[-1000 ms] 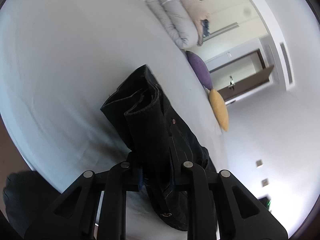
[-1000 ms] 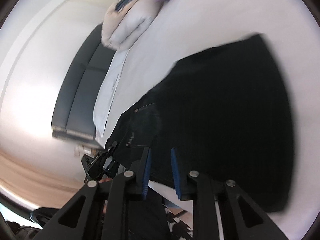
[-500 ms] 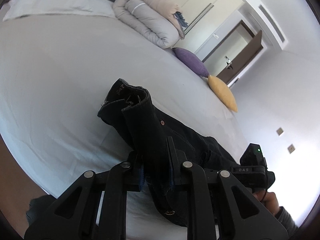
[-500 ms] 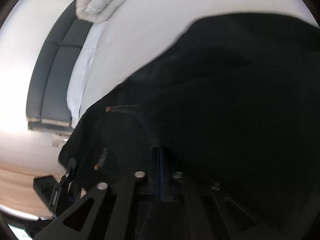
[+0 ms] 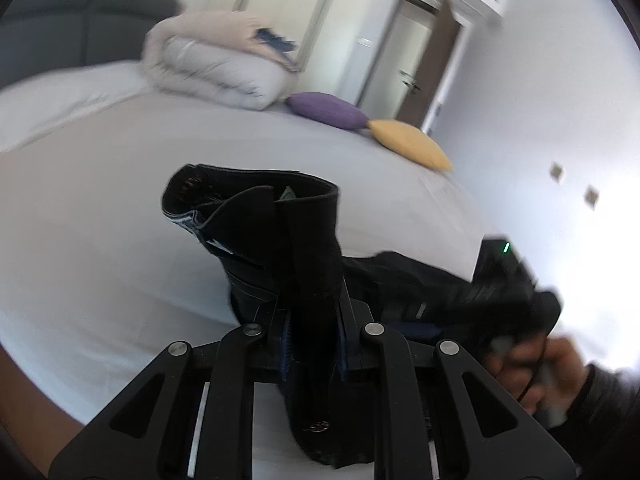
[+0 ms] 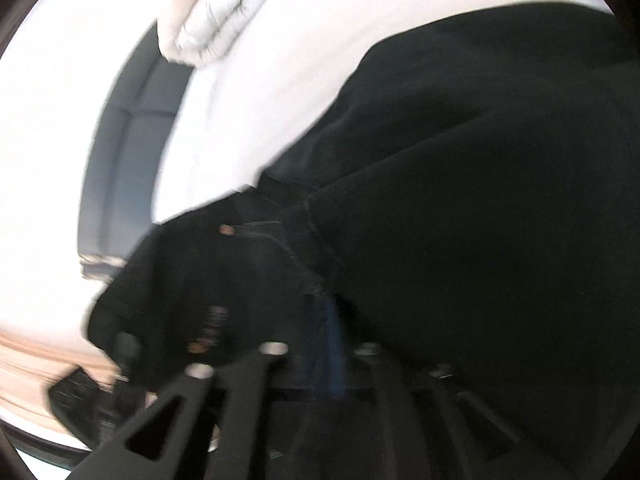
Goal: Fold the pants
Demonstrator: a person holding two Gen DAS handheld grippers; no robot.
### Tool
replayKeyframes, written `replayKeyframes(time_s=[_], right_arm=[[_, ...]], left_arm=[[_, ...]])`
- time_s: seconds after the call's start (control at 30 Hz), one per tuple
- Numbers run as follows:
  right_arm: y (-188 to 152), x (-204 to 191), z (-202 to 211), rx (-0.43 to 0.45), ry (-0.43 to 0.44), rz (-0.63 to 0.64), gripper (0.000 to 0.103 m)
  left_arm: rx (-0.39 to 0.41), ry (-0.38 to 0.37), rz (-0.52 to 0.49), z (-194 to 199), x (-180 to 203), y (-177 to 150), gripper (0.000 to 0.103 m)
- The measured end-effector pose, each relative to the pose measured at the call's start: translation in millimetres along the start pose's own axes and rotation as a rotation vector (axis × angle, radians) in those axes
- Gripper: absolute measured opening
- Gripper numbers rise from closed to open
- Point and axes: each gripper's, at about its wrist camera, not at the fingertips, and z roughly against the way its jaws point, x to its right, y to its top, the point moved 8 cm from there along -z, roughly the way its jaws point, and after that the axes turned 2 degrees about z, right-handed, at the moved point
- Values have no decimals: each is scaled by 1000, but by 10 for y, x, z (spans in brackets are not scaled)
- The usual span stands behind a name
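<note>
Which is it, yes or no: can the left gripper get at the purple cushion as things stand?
Probably not: the left gripper is shut on the black pants, and the purple cushion lies far across the bed.

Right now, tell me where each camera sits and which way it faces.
Left wrist: sits on the left claw, faces across the bed toward the duvet, cushions and door; claw shut on the black pants; the person's right hand shows.
Right wrist: sits on the right claw, faces the pants up close; jaws opening, fabric between them.
Shared: pants, bed, duvet.
</note>
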Motion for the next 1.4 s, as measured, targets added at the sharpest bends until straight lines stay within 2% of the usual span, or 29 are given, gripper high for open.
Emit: replayKeyframes(time_s=[0.07, 0.13, 0.23, 0.37, 0.43, 0.57, 0.67, 0.73, 0.8, 0.87, 1.0, 1.4], right_arm=[[57, -19, 234, 46, 39, 5, 65], [90, -15, 428, 58, 108, -13, 78], [109, 2, 689, 65, 201, -22, 89], [6, 59, 797, 41, 240, -13, 93], [-53, 96, 873, 43, 239, 2, 93], [-112, 217, 939, 40, 137, 36, 93], [-97, 226, 889, 23, 73, 66, 81], [-47, 356, 897, 11, 31, 48, 64], [-52, 481, 860, 4, -11, 17, 35], [18, 521, 853, 13, -12, -3, 24], [-9, 543, 965, 47, -29, 21, 16], [-20, 653, 1491, 153, -165, 101, 13]], left_arm=[[-13, -5, -96, -91, 338, -39, 16], [-28, -6, -213, -201, 716, -124, 16], [-63, -16, -377, -375, 1242, -354, 16], [-131, -17, -567, -623, 1745, -795, 15], [-163, -26, -618, -707, 1903, -995, 14], [-165, -24, -724, -765, 2154, -1233, 13], [-159, -31, -770, -797, 2353, -1347, 13], [-158, -28, -790, -818, 2427, -1402, 13], [-158, -29, -792, -841, 2461, -1455, 13], [-161, -33, -791, -834, 2455, -1507, 13], [-163, -47, -798, -836, 2455, -1563, 13], [-179, -166, -856, -927, 2846, -1704, 13]])
